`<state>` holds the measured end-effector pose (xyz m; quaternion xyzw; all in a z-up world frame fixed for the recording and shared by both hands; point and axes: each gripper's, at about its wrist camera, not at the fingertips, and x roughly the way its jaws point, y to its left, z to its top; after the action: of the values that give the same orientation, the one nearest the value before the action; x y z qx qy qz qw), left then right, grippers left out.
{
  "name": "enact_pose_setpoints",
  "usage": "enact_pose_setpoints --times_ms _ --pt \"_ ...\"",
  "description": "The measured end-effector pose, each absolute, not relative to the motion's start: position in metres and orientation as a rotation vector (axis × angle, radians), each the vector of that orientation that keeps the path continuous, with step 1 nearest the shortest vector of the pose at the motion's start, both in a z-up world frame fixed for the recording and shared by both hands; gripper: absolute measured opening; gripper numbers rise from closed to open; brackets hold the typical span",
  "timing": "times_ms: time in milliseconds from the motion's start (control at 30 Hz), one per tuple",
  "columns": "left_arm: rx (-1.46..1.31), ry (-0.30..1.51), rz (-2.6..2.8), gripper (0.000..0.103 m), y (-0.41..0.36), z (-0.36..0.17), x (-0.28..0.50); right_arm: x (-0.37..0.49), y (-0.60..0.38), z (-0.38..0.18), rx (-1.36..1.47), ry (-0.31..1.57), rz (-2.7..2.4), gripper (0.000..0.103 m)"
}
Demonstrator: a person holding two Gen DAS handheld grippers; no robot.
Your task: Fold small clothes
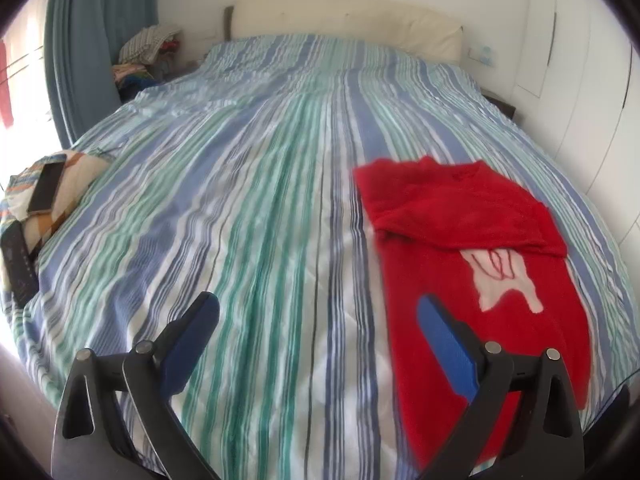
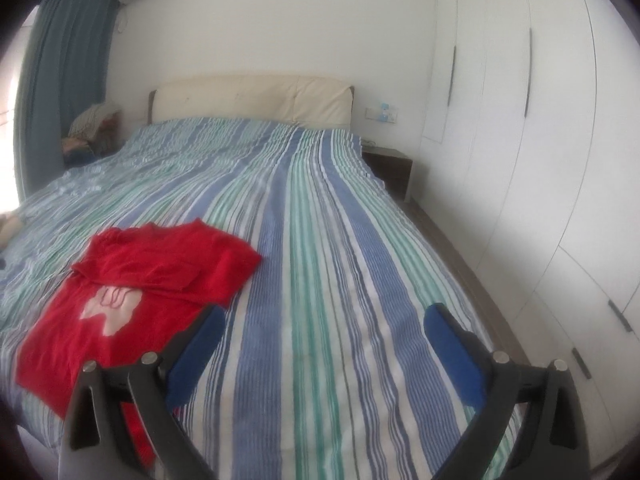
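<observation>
Both tools hung above the striped bed with their blue-padded fingers spread wide and nothing between them. The left tool (image 1: 318, 316) hovered over bare bedspread (image 1: 248, 200), its right-hand finger (image 1: 444, 344) showing in front of the red shirt's near left edge; whether it touched the cloth could not be told. The right tool (image 2: 324, 324) was likewise fully parted over the stripes, its left-hand finger (image 2: 196, 352) overlapping the shirt's near right edge in view, contact again unclear.

The red shirt (image 1: 472, 248) was a small, fuzzy-looking garment with a pale pink-white print (image 1: 504, 280) on its front, marked with thin red lines. It lay flat on the near part of the bed, between the two tools, to the right in the left wrist view and to the left in the right wrist view (image 2: 132, 280). Its upper part, with collar and sleeves, was folded over itself into a thicker band across the top, covering the upper edge of the print.

The shirt's long axis ran along the bed's stripes, the folded collar end pointing toward the cream headboard (image 2: 252, 98) and the hem toward the foot of the bed, near the tools.

A phone (image 1: 46, 188) rested on a patterned cushion (image 1: 80, 184) at the bed's left edge, well apart from the shirt. White wardrobe doors (image 2: 520, 120) lined the right wall, and a blue curtain (image 2: 60, 80) hung at the left.
</observation>
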<state>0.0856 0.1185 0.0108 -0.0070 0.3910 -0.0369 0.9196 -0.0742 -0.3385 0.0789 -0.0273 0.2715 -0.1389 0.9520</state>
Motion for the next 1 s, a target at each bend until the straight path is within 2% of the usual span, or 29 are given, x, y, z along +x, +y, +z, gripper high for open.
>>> enact_pose_setpoints --times_ms 300,1000 --pt "0.018 0.812 -0.042 0.1 0.119 0.008 0.075 -0.07 -0.296 0.04 -0.018 0.604 -0.177 0.099" --pt "0.059 0.821 -0.021 0.1 0.111 0.006 0.071 -0.07 -0.26 0.046 -0.078 0.603 -0.09 0.099"
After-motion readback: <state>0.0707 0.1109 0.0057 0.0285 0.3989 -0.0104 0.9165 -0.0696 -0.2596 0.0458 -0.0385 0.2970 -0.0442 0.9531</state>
